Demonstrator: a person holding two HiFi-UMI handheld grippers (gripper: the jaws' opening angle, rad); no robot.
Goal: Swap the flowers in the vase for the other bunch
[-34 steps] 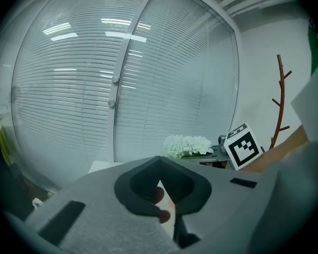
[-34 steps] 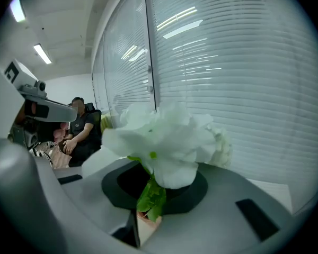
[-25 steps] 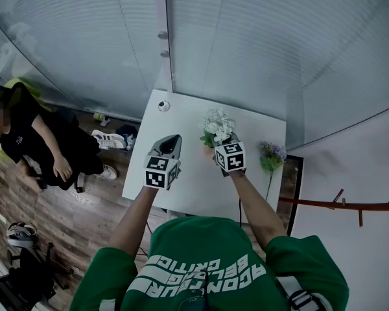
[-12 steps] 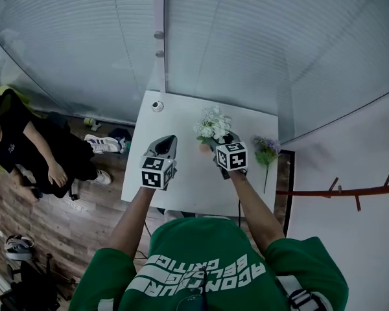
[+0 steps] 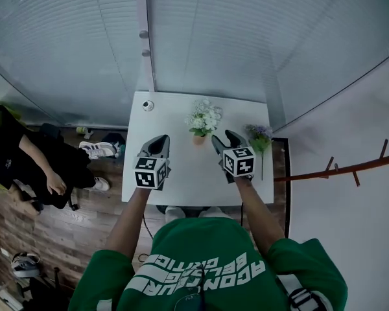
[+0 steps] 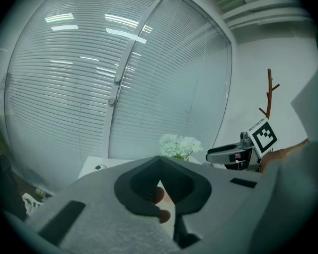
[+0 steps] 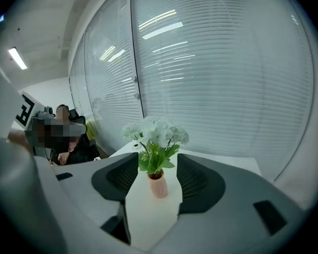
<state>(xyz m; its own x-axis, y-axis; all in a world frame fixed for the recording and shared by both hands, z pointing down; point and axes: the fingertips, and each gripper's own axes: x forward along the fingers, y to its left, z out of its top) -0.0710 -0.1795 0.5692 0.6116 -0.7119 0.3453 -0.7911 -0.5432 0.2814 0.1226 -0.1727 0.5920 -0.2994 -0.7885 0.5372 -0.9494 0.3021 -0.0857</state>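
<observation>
Right gripper (image 5: 222,137), jaws just opened and empty, hangs lower right of the pink vase (image 5: 199,139), apart. Left gripper (image 5: 160,138), pressed together, hides that vase in its own view.

I count one table (image 5: 181,177), one pink vase (image 5: 199,138), two flower bunches, the white bunch (image 5: 203,117) and the purple bunch (image 5: 258,135), two grippers, the left gripper (image 5: 160,139) and the right gripper (image 5: 223,138), one small round object (image 5: 148,105) far left, and one seated person (image 5: 19,161) left.
</observation>
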